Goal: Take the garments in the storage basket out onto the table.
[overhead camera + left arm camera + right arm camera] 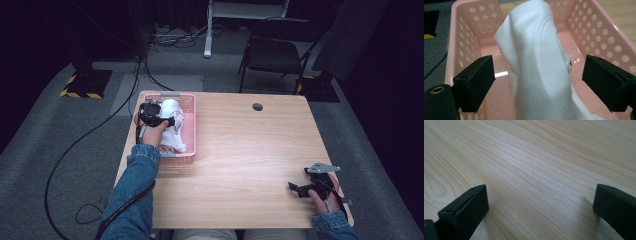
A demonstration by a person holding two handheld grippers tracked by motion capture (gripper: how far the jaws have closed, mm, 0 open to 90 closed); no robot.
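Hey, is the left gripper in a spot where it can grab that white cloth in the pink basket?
Probably yes. The left gripper is over the pink basket with its jaws open on either side of the white cloth, and nothing sits between them.

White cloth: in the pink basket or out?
In. The white cloth stands bunched up inside the pink basket, rising above its rim, between the open left gripper.

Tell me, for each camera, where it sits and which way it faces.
High view: above the person's side, looking forward and down at the wooden table; both denim sleeves, left gripper and right gripper show.
Left gripper view: on that gripper, facing into the pink perforated plastic basket at the white cloth, both shared with the high view.
Right gripper view: faces bare tabletop between open jaws.
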